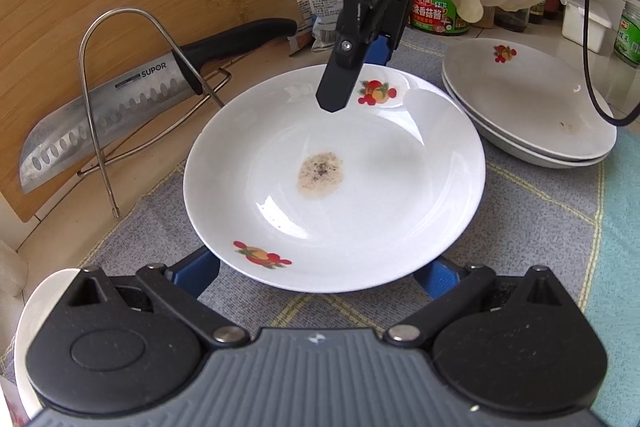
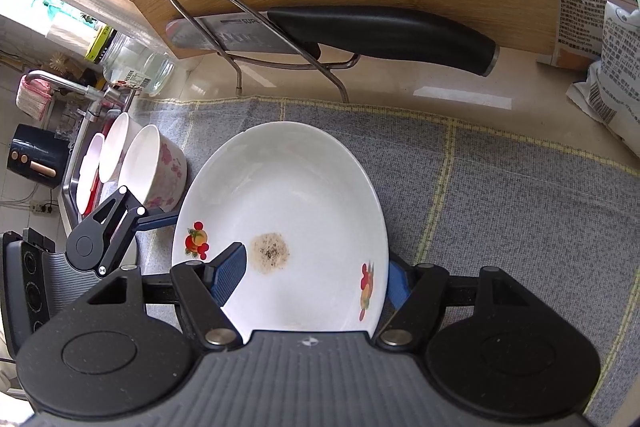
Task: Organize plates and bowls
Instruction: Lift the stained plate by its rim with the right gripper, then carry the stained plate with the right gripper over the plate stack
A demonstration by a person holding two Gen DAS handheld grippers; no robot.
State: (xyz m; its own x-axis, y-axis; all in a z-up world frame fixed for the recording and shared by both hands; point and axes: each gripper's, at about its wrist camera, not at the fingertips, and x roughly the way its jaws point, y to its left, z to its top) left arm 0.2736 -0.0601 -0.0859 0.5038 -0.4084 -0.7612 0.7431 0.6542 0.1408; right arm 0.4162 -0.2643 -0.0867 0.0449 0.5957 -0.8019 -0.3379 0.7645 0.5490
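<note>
On the grey mat [image 1: 520, 211] covering the surface, a white plate [image 1: 360, 195] with a brown stain [image 1: 320, 175] sits at centre. At its 12 o'clock rim the right gripper [image 1: 334, 99] is clamped on the plate, 1 finger [image 2: 230, 273] inside and 1 beyond the rim. The left gripper [image 1: 324, 277] stands wide at 6 o'clock, its fingers under the plate's edge and holding nothing. 2 stacked plates [image 1: 532, 107] lie at 2 o'clock, a knife [image 1: 120, 107] in a rack at 9 o'clock.
</note>
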